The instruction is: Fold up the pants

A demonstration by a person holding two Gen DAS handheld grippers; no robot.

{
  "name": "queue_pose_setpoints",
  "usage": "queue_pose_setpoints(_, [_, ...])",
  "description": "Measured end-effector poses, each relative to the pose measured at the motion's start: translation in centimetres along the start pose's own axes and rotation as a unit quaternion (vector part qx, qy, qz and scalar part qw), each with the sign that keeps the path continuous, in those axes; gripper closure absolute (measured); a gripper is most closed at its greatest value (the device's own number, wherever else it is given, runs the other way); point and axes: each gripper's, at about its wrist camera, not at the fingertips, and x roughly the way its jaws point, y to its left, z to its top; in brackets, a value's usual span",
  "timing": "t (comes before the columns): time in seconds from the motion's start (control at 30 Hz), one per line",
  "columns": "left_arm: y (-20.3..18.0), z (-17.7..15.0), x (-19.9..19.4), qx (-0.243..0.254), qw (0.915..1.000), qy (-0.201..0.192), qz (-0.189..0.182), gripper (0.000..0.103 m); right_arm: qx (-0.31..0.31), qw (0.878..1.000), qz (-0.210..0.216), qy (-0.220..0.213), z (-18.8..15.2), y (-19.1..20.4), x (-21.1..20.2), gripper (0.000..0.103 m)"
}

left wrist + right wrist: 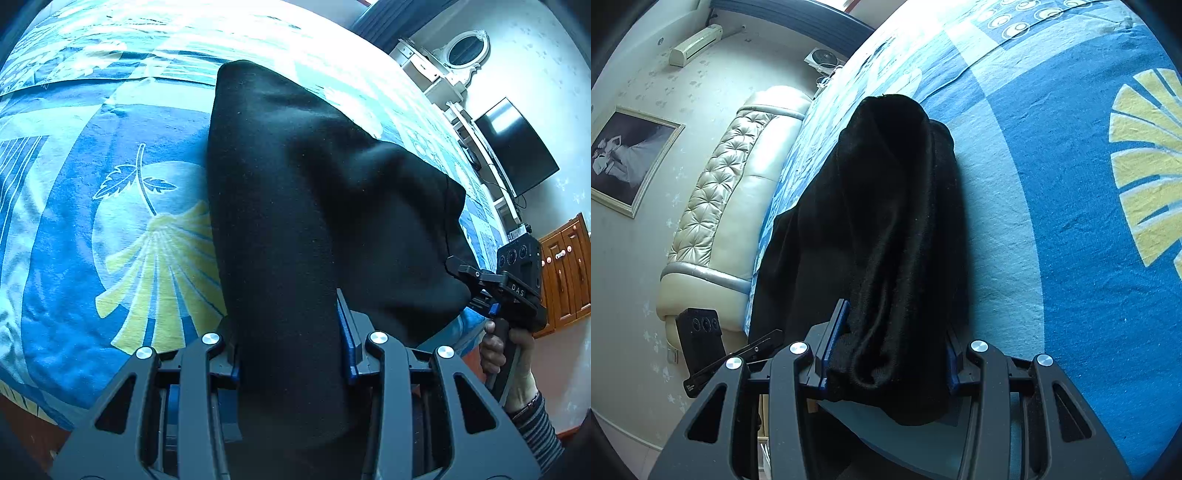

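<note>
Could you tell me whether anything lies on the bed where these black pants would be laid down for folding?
Nothing visible does. Both the left gripper and the right gripper grip the pants, and the patterned bedspread beside them shows only bare fabric.

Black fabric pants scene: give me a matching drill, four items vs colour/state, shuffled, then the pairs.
Column 1:
1. black fabric pants
2. patterned bedspread
3. tufted leather headboard
4. wall-mounted flat TV

Column 2:
A. cream
B. dark, screen off
C. clamped in both the left hand-held gripper and right hand-held gripper
D. blue with a yellow fan motif

Pairs: 1-C, 2-D, 3-A, 4-B
</note>
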Motion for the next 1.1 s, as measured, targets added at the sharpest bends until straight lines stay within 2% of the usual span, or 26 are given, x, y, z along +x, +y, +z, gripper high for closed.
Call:
queue_pose_setpoints(0.67, [1.5,0.0,-0.2,-0.001,1.0,-0.002,-0.004,0.063,0.004,1.0,0.01,-0.005,0.1,-0.4,-0.2,0.058])
queue_pose_setpoints(0.8, [2.2,-0.1,-0.5,0.009,0.9994,-0.009,-0.032,0.055,0.012,0.999,0.035,-0.002,0.3,-0.5,-0.4,0.041])
queue_pose_setpoints(0.83, [2.7,-0.2,-0.7,0.006,0.999,-0.011,-0.044,0.051,0.012,0.999,0.038,0.001,0.4,-0.4,-0.6,0.036])
queue_pose_setpoints(0.9, [3.5,-0.2,-1.3,0.0,0.9977,-0.012,-0.066,0.049,0.006,0.999,0.036,0.009,0.6,-0.2,-1.2,0.03])
queue_pose_setpoints(1.0, [3.9,0.0,-2.7,0.017,0.9962,-0.021,-0.082,0.044,-0.007,1.0,0.017,-0.001,1.5,-0.3,-2.9,0.026])
queue_pose_setpoints(1.1, [4.2,1.2,-3.3,0.033,0.9957,-0.044,-0.074,0.039,-0.01,1.0,0.015,-0.013,3.5,-0.5,-3.5,0.023])
